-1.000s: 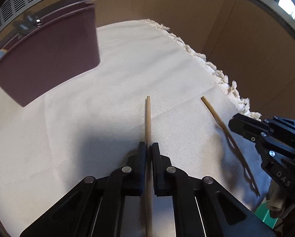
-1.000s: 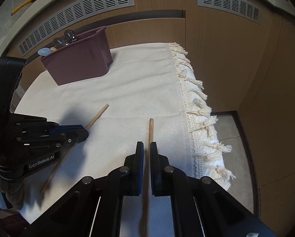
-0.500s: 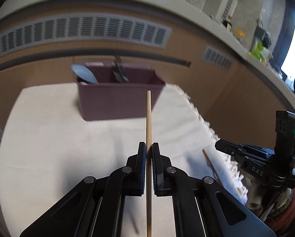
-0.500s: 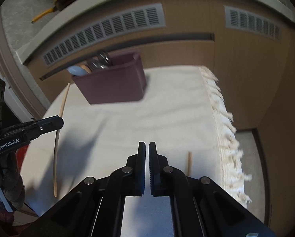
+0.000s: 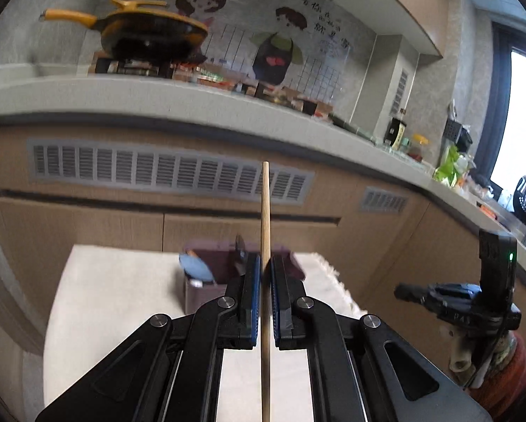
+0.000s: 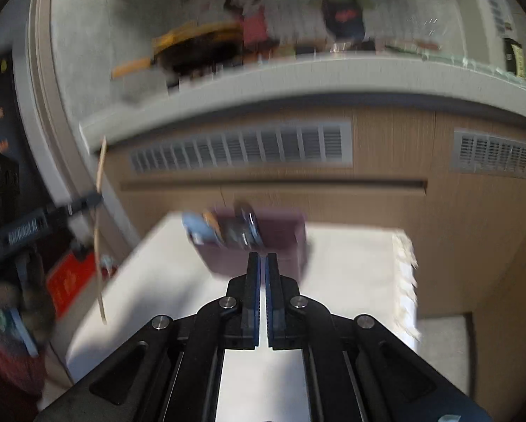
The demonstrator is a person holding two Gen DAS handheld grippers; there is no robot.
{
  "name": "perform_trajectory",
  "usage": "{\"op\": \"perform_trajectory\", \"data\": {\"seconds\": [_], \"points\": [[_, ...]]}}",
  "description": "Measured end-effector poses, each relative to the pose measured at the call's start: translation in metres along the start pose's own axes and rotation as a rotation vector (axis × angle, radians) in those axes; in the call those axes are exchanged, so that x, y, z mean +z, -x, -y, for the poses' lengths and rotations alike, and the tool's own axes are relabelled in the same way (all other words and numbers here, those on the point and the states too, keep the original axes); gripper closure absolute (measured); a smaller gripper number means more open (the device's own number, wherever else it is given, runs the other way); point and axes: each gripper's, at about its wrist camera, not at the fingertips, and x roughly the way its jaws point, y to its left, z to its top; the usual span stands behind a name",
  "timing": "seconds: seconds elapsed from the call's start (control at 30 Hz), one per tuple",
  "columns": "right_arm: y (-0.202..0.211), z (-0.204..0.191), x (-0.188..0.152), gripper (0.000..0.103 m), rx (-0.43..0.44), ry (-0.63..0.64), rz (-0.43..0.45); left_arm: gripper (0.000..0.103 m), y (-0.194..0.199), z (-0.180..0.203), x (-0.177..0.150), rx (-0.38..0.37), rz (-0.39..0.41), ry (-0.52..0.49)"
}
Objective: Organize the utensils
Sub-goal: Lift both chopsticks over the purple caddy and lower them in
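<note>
Chopstick (image 5: 265, 232) clamped upright in the left claw (image 5: 265, 274), seen from the left wrist. Its tip rises well above the fingertips; its lower end runs between the claw's arms and is cut off by the bottom edge. Just beyond the fingertips sits the maroon utensil bin (image 5: 206, 281), mostly hidden behind the claw. A blue spoon head (image 5: 194, 270) leans out of it to the left of the claw, and a dark handle pokes up beside the left finger, too blurred to identify. Bin stands on a white cloth (image 5: 122, 299) covering the surface; the fringe shows right of the claw. Far right, the right claw (image 5: 409, 291) hangs in the air, its tips too small to read from here.

Right wrist view is heavily motion-blurred. Right claw (image 6: 263, 263) is pressed together with only a thin slit between the pads and nothing visible in it. Straight ahead of the tips stands the bin (image 6: 263, 242), its lower middle covered by the fingers; the blue spoon (image 6: 197, 227) and some dark metal utensils inside are smeared. Far to the left, the left claw (image 6: 94, 198) holds the chopstick (image 6: 99, 232) nearly vertical, off the cloth's edge. Cloth (image 6: 350, 270) lies below and on both sides of the claw.
</note>
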Motion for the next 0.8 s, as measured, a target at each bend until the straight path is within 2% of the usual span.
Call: {"op": "perform_trajectory", "data": {"seconds": [0.07, 0.13, 0.17, 0.27, 0.37, 0.47, 0.53, 0.63, 0.73, 0.8], "points": [[-0.006, 0.009, -0.019, 0.094, -0.034, 0.005, -0.070, 0.097, -0.013, -0.006, -0.012, -0.002, -0.043, 0.023], [-0.020, 0.021, -0.049, 0.089, -0.106, -0.013, -0.168, 0.097, -0.026, -0.012, -0.023, -0.006, -0.090, 0.048], [-0.030, 0.028, -0.071, 0.089, -0.145, -0.028, -0.241, 0.097, -0.032, -0.015, -0.029, -0.005, -0.112, 0.057], [-0.049, 0.040, -0.117, 0.089, -0.195, -0.073, -0.360, 0.097, -0.044, -0.014, -0.044, -0.005, -0.152, 0.073], [-0.063, 0.046, -0.142, 0.089, -0.218, -0.117, -0.421, 0.097, -0.047, -0.012, -0.053, -0.001, -0.170, 0.074], [-0.073, 0.050, -0.150, 0.089, -0.285, -0.122, -0.451, 0.097, -0.049, -0.010, -0.057, 0.002, -0.182, 0.074], [-0.075, 0.051, -0.150, 0.089, -0.283, -0.134, -0.430, 0.097, -0.048, -0.013, -0.056, 0.001, -0.184, 0.075], [-0.075, 0.045, -0.145, 0.097, -0.308, -0.089, -0.444, 0.097, -0.048, -0.015, -0.057, 0.001, -0.184, 0.082], [-0.075, 0.040, -0.130, 0.098, -0.254, -0.104, -0.395, 0.097, -0.045, -0.016, -0.051, -0.009, -0.170, 0.090], [-0.064, 0.032, -0.104, 0.098, -0.208, -0.112, -0.306, 0.097, -0.042, -0.016, -0.040, -0.022, -0.147, 0.094]]}}
